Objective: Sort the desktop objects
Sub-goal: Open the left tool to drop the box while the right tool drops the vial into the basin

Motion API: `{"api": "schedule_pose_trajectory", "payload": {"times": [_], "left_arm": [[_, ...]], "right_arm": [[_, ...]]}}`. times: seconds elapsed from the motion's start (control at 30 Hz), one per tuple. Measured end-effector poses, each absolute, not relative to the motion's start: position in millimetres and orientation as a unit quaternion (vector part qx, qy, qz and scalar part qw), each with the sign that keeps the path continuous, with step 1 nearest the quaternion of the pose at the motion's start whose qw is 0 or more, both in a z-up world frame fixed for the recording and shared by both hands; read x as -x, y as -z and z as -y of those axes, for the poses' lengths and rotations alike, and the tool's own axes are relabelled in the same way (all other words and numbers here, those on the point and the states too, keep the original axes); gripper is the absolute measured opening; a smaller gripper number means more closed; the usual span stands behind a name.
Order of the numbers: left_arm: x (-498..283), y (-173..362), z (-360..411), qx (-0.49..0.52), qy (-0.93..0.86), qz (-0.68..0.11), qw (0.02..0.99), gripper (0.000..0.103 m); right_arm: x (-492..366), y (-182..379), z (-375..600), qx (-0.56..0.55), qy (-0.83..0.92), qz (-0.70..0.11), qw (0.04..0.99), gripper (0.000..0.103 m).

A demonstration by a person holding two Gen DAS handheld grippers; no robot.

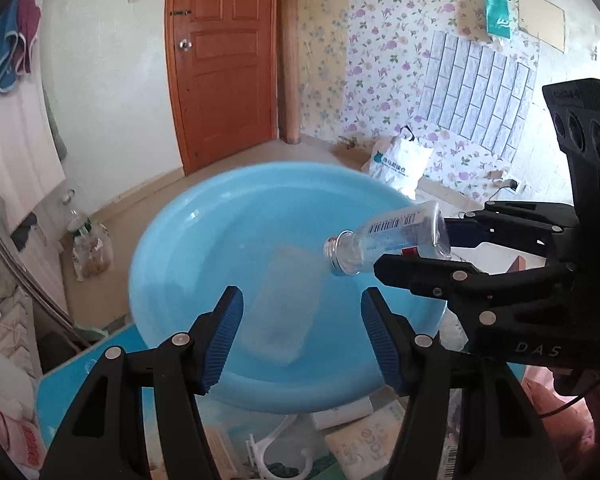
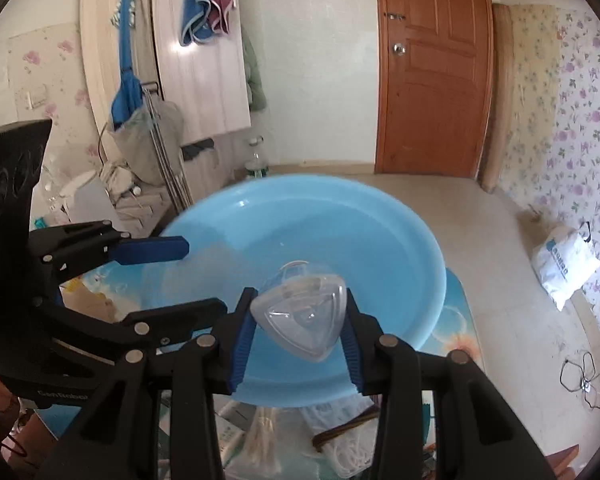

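Clear plastic bottle, uncapped, apparently empty: judged light, slick, crushable. Gripped at base by right gripper, jaws clenched, over blue basin. Left gripper released, holding nothing. Advise mid-body grip, moderate pressure.

We see a brown wooden door, floral wallpaper, beige tiled floor, towels hanging on a white wardrobe; daylight.
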State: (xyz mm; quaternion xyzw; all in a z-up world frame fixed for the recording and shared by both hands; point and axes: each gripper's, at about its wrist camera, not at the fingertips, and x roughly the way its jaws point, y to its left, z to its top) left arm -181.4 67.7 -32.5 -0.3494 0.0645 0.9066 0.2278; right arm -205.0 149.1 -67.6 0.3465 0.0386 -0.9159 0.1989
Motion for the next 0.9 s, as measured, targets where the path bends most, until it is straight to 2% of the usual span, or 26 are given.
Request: {"api": "schedule_pose_trajectory", "payload": {"times": [0.2, 0.33, 0.37, 0.6, 0.9], "left_arm": [[183.6, 52.6, -63.8, 0.372, -0.898, -0.064, 0.225, 0.064], [180.5, 47.4, -54.5, 0.365, -0.905, -0.053, 0.214, 0.088], [178.9, 44.7, -56.1, 0.363, -0.905, -0.051, 0.215, 0.09], [165.6, 37.9, -55.7, 0.357, -0.909, -0.047, 0.211, 0.094], [150.8, 40.2, -56.2, 0.357, -0.91, -0.061, 0.202, 0.097]], "right_arm": [[208.2, 76.6, -151.1, -0.36, 0.914, -0.034, 0.187, 0.039], [213.2, 77.6, -152.1, -0.366, 0.913, -0.025, 0.179, 0.042], [212.4, 75.9, -152.2, -0.364, 0.914, -0.023, 0.179, 0.044], [203.6, 69.7, -148.6, -0.359, 0.916, -0.026, 0.179, 0.05], [194.1, 67.9, -151.8, -0.361, 0.917, -0.013, 0.168, 0.051]]}}
